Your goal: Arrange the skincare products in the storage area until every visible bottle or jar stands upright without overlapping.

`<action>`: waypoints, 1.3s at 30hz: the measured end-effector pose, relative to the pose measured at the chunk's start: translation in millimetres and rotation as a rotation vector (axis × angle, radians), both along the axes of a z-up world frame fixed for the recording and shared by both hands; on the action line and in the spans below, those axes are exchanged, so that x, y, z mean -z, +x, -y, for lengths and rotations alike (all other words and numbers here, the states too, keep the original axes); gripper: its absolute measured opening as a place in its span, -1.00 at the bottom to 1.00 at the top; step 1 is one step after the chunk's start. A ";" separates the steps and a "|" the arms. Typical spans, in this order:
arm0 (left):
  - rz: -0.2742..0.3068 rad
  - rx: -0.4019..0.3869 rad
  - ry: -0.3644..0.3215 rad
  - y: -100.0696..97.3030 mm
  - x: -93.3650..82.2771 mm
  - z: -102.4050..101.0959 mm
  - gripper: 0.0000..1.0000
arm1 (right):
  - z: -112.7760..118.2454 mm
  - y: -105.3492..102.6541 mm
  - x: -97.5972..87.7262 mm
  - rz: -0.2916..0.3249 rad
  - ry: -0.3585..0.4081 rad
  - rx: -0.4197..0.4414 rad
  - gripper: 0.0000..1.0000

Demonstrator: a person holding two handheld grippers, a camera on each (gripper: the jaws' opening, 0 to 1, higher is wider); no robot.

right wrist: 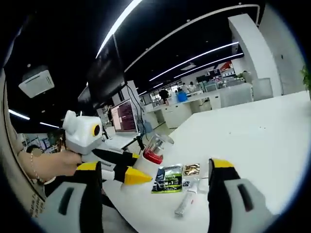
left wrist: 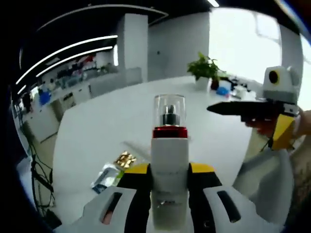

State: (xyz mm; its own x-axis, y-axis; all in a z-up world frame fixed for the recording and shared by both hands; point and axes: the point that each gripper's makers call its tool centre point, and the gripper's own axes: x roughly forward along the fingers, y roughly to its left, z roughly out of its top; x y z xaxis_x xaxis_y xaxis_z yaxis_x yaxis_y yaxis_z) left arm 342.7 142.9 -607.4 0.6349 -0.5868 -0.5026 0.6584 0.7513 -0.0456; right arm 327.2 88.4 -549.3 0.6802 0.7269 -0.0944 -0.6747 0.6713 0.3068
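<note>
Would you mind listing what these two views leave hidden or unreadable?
- Bottle: in the left gripper view its base is cut off by the bottom edge, between the left claw jaws; label blurred.
- Green sachet and gold packet: print too small in the right gripper view.
- Tube: too blurred to identify.
- Right claw: jaw tips cut off at the bottom edge.
- Plant: its pot is too small to make out.

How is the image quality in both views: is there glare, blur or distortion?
Left gripper view: the window behind the plant is blown out white; the bottle in the left gripper looks soft. Right gripper view: ceiling light strips bend from fisheye distortion; the table is bright and evenly lit.
</note>
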 end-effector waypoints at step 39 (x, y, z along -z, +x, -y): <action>0.180 0.084 0.032 -31.2 -42.8 65.0 -0.50 | 11.2 5.5 -14.4 -0.035 0.107 0.050 -0.17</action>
State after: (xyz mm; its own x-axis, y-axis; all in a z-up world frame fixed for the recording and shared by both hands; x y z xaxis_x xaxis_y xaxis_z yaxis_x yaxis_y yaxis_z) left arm 311.5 77.9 -564.6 0.6657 -0.6270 -0.4048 0.7140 0.6928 0.1010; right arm 332.7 77.3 -534.9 0.7137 0.6992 -0.0421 -0.6288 0.6660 0.4013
